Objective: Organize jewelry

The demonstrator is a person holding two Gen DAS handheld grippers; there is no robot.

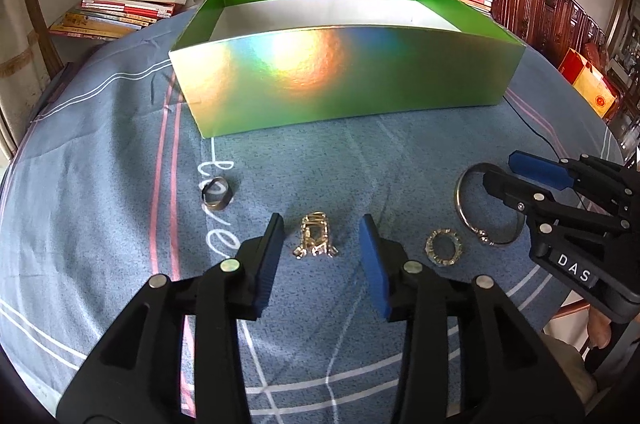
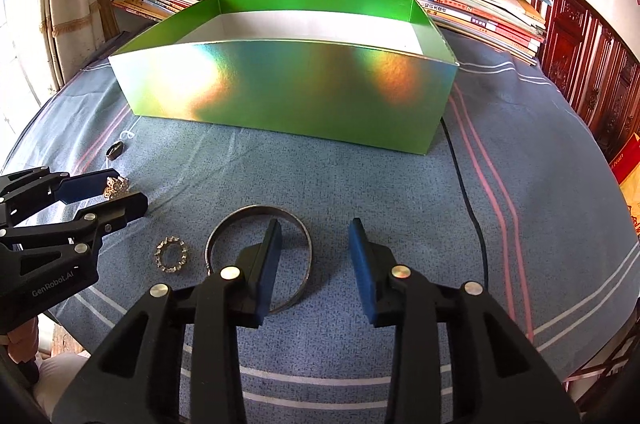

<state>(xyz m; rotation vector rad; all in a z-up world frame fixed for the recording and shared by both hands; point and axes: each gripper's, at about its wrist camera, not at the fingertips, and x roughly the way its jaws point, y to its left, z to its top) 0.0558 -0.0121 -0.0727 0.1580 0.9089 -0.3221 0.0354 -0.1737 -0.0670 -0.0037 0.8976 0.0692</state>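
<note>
Showing four jewelry pieces [image 1: 315, 235], one green box [image 1: 348, 76]

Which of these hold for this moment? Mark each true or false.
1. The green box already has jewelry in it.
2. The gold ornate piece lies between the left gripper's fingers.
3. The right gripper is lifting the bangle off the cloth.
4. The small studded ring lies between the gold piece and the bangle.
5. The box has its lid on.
1. False. What shows of the green box inside is bare.
2. True. The gold ornate piece lies on the cloth between the open fingers of the left gripper, untouched.
3. False. The bangle lies flat; the right gripper is open over it.
4. True. The studded ring sits there.
5. False. It is open on top.
</note>
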